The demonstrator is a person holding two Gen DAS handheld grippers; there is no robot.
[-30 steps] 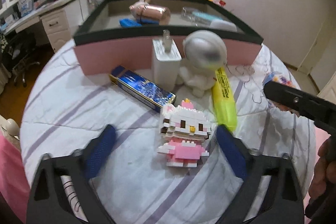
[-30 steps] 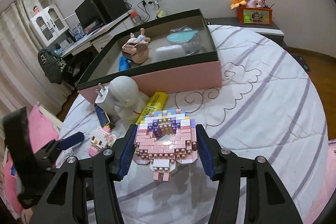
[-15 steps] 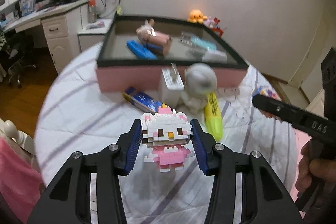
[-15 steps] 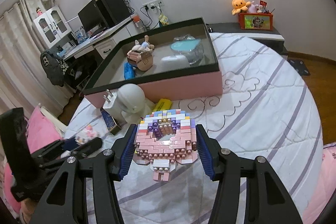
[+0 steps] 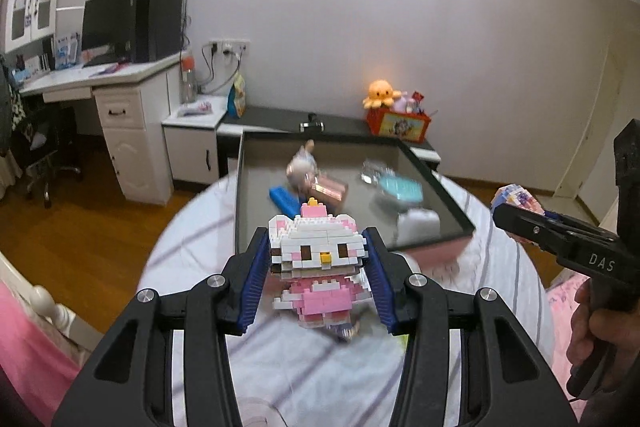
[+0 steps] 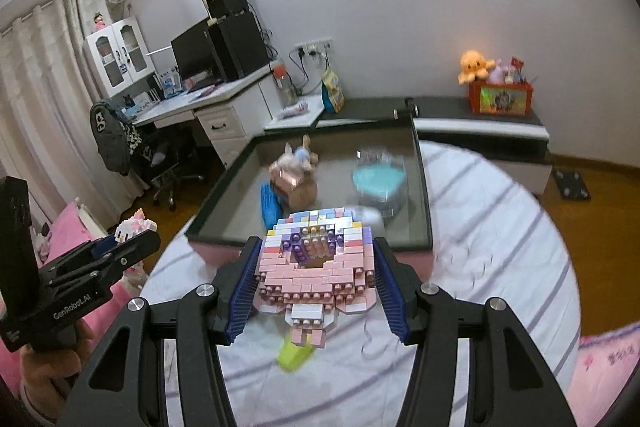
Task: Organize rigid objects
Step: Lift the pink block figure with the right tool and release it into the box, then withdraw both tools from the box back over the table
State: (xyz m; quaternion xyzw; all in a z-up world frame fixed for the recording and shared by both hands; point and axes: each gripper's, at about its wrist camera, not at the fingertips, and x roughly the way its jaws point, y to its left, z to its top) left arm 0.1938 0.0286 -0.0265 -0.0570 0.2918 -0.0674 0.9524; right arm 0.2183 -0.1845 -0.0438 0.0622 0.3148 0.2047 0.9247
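The left gripper [image 5: 316, 281] is clamped on a white-and-pink brick-built cat figure [image 5: 316, 263], held above the striped bedcover [image 5: 192, 239] short of the pink box [image 5: 432, 255]. The right gripper [image 6: 316, 285] pinches a pink brick-built figure [image 6: 316, 267] by its sides, also in the air before the box. Brick builds can shed pieces under squeeze, and either could clip the box's dark rim [image 6: 216, 195] or the small toys already inside.

Two hand-held grippers [image 5: 316, 275] [image 6: 316, 283]; two brick figures [image 5: 316, 267] [image 6: 316, 267]; one box [image 6: 424, 187].
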